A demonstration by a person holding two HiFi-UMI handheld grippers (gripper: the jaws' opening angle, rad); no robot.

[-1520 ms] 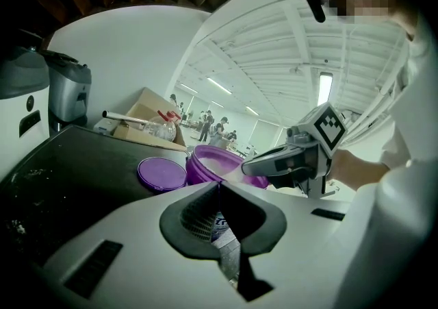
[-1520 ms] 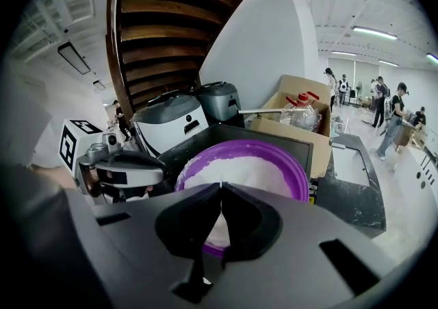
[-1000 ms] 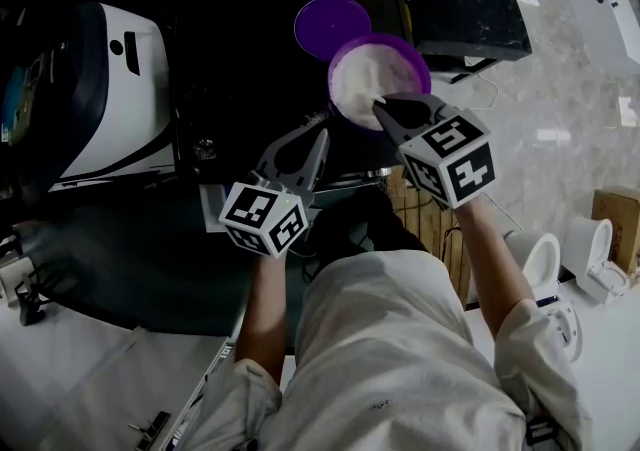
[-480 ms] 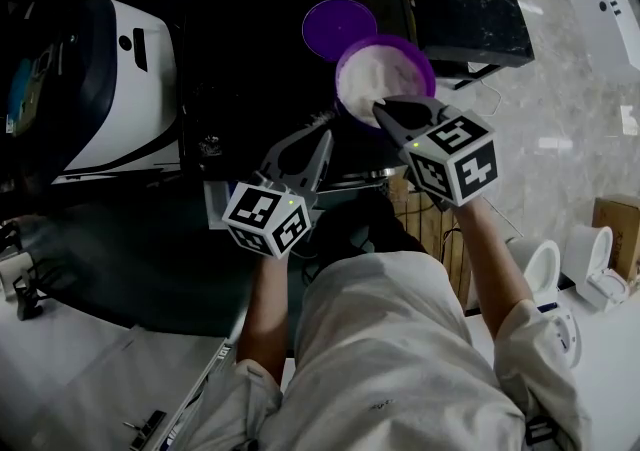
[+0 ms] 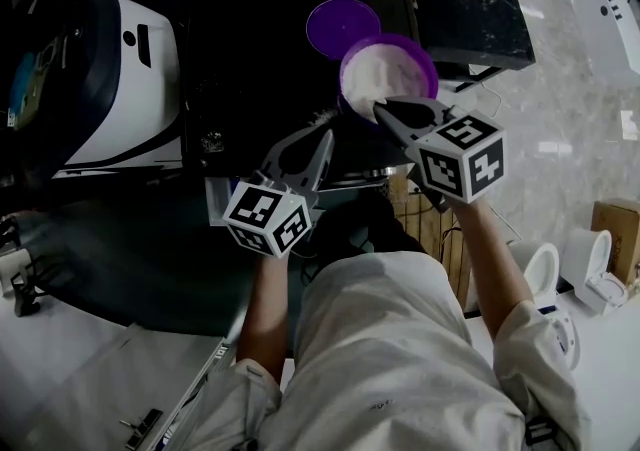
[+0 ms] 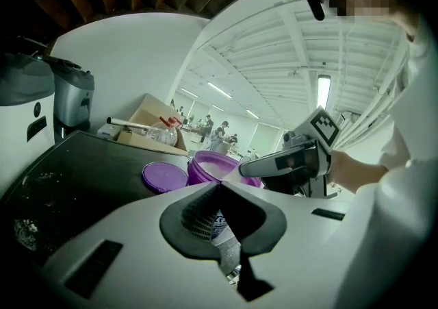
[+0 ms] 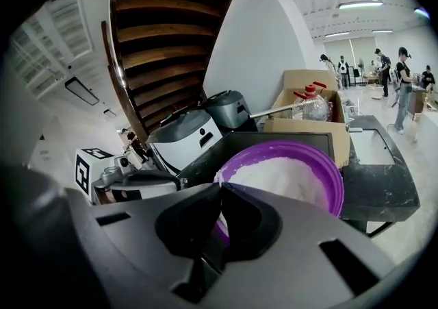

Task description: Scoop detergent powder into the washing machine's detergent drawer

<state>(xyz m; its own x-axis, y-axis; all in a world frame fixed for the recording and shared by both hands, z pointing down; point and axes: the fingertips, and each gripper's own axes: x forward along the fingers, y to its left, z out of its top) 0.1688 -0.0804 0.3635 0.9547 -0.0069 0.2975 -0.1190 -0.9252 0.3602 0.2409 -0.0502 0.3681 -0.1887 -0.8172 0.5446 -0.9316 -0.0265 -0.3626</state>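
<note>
A purple tub (image 5: 412,47) of white powder stands at the right edge of a black machine top (image 5: 250,49), with its purple lid (image 5: 338,24) lying flat just behind it. My right gripper (image 5: 380,107) is shut with its tips pinched on the tub's near rim (image 7: 287,153). In the left gripper view the tub (image 6: 209,164) and lid (image 6: 164,176) sit side by side. My left gripper (image 5: 320,134) is shut, nothing showing between its fingers, and hovers over the top's front edge, left of the tub. No scoop or drawer is visible.
A white and dark appliance (image 5: 120,89) stands left of the black top. Behind it is a cardboard box (image 7: 308,105) holding a bottle. A black case (image 5: 470,9) sits to the right, and white toilets (image 5: 590,249) stand on the floor at far right.
The head view has drifted slightly, so everything sits a little further right. Both grippers and the tub hold their places relative to each other.
</note>
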